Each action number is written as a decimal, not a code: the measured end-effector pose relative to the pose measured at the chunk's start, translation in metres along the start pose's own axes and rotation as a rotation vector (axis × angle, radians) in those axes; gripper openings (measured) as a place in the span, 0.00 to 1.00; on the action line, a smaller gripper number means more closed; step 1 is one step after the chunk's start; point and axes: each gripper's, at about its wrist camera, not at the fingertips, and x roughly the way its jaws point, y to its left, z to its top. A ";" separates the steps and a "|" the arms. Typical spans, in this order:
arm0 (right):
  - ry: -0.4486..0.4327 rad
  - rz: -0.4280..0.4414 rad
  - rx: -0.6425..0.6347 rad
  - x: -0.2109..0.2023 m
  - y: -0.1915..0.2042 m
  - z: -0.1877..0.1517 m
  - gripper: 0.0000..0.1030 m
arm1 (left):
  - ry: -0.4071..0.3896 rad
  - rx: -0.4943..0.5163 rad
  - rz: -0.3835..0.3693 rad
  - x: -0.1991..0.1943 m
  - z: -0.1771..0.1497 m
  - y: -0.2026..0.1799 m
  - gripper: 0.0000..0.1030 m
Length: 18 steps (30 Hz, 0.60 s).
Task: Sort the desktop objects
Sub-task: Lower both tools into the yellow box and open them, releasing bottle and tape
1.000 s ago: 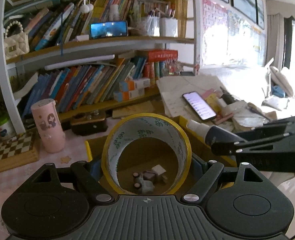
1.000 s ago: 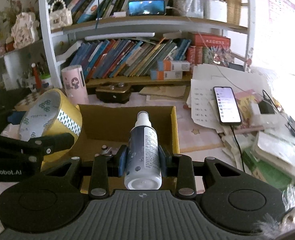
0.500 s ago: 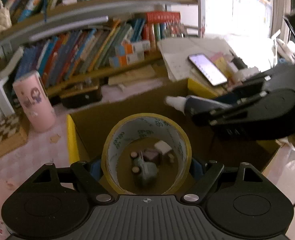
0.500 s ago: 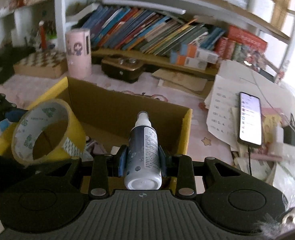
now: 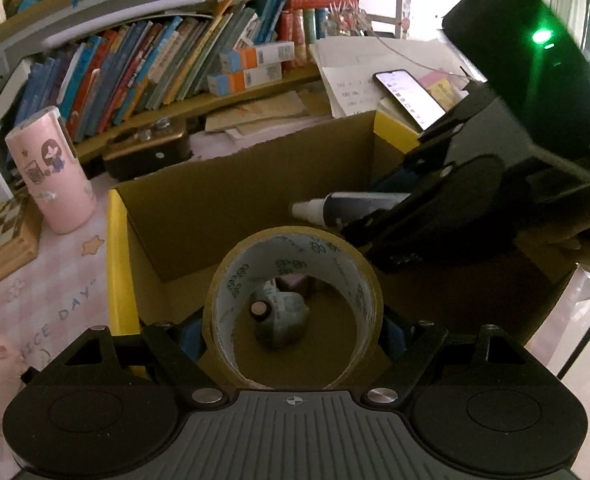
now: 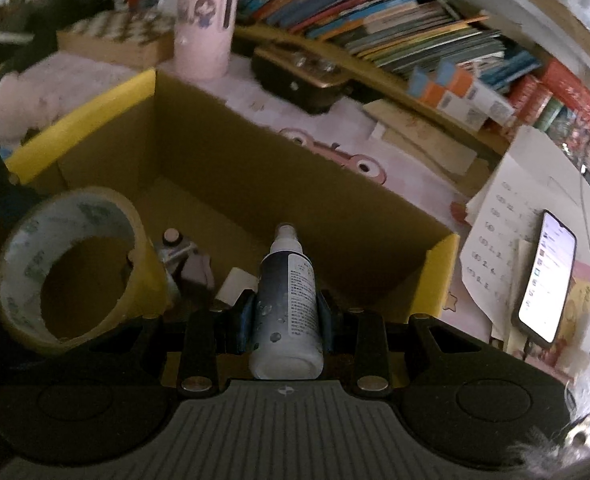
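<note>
Hovering over the open brown cardboard box [image 5: 255, 184], left gripper [image 5: 293, 332] clamps a yellow tape roll [image 5: 293, 280]; right gripper [image 6: 285, 316] grips a dark spray bottle [image 6: 287, 292]. Small items lie inside; both drops remain.

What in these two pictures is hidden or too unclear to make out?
- Small items on the floor of the cardboard box: left wrist view, seen only through the tape roll, dark and blurred.
- Same items in the right wrist view: partly behind the tape roll and the spray bottle.
- Spray bottle label: too small to read.
- Phone screen: overexposed, unreadable.
- Book titles: blurred.
</note>
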 end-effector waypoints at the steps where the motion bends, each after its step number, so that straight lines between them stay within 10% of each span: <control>1: 0.011 0.003 -0.008 0.003 0.000 0.001 0.29 | 0.000 0.001 0.003 0.000 0.000 0.000 0.81; 18: 0.016 0.042 0.011 0.004 -0.003 0.005 0.40 | -0.097 0.026 0.038 -0.016 0.000 -0.004 0.87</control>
